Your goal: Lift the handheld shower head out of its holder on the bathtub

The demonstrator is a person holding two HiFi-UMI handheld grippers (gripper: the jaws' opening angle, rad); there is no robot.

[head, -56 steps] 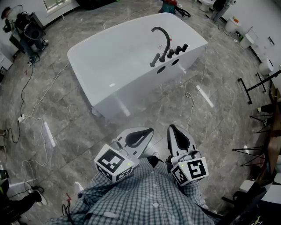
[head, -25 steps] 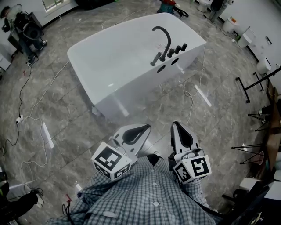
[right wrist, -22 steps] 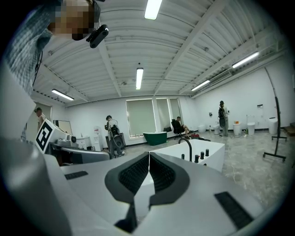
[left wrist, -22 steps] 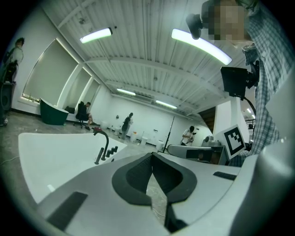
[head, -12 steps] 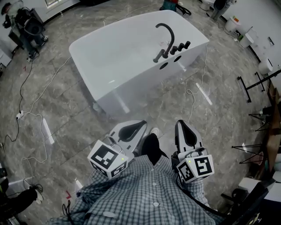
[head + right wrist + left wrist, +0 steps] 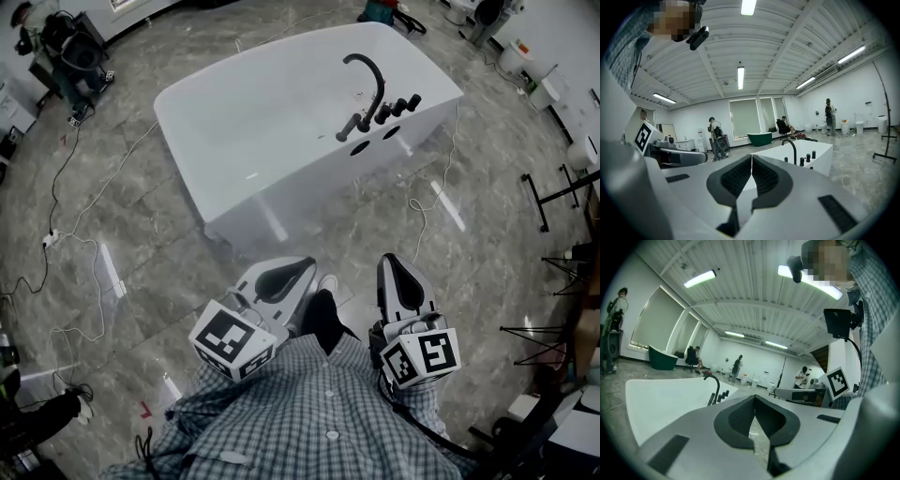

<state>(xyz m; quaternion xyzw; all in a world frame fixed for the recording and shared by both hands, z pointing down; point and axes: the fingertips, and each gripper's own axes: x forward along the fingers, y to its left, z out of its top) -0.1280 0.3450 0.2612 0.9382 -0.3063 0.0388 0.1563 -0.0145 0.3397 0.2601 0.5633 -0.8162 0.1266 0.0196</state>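
Grey marble floor (image 6: 141,234), bathtub (image 6: 281,122) well off. Shower head (image 6: 348,126), likely the slanted dark piece, unlifted. Left gripper (image 6: 298,272), right gripper (image 6: 394,272) clenched, empty; whole approach left.

Grey marble-tile floor (image 6: 469,281), cables (image 6: 49,239) trailing. White walls (image 6: 806,112); blinded windows (image 6: 744,119) behind green tub (image 6: 760,138); ribbed-ceiling strip lights (image 6: 740,77) above it.
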